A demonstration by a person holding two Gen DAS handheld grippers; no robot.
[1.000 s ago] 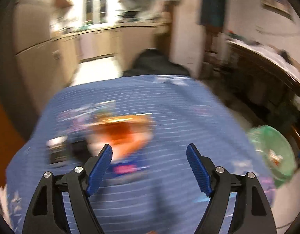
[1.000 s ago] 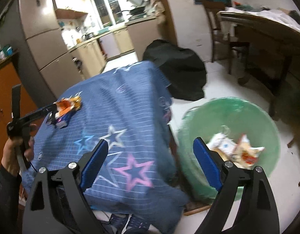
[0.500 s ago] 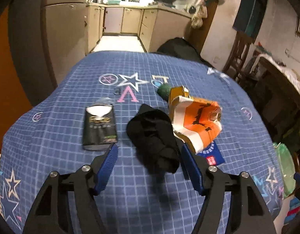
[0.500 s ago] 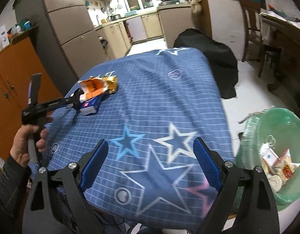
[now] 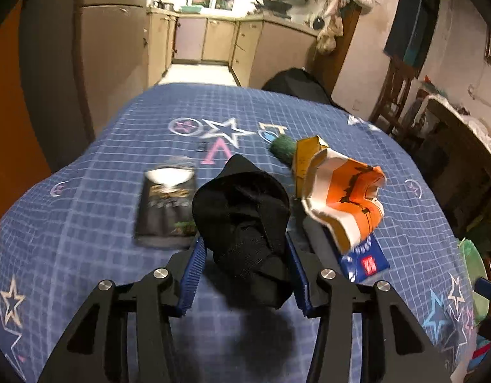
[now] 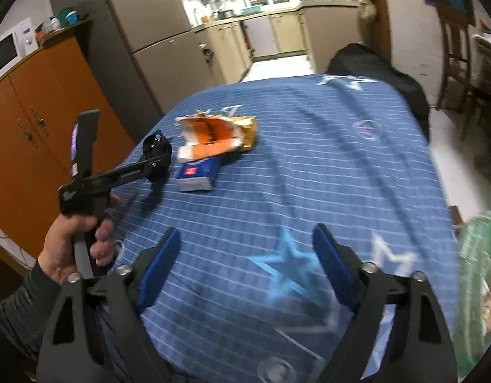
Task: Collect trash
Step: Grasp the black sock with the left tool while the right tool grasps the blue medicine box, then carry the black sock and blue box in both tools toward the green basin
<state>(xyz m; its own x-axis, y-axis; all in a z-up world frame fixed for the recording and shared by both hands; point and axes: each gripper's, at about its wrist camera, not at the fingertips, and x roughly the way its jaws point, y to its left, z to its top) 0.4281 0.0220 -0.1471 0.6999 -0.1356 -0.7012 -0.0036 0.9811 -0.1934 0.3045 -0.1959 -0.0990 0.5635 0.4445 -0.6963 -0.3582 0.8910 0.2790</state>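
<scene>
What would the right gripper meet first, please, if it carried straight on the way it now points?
Probably only the blue cloth: nothing lies between the closing jaws of the right gripper, and the wrappers sit off to the left. Depth is unclear.

Your left gripper (image 5: 243, 265) angles downward, its blue-padded jaws closing around a crumpled black bag (image 5: 242, 223), the pads at the bag's sides. Your left hand (image 6: 74, 242), in a grey sleeve (image 6: 18, 306), grips its handle with fingers curled. Your right gripper (image 6: 245, 263) also tilts downward, jaws closing with nothing between them.
</scene>
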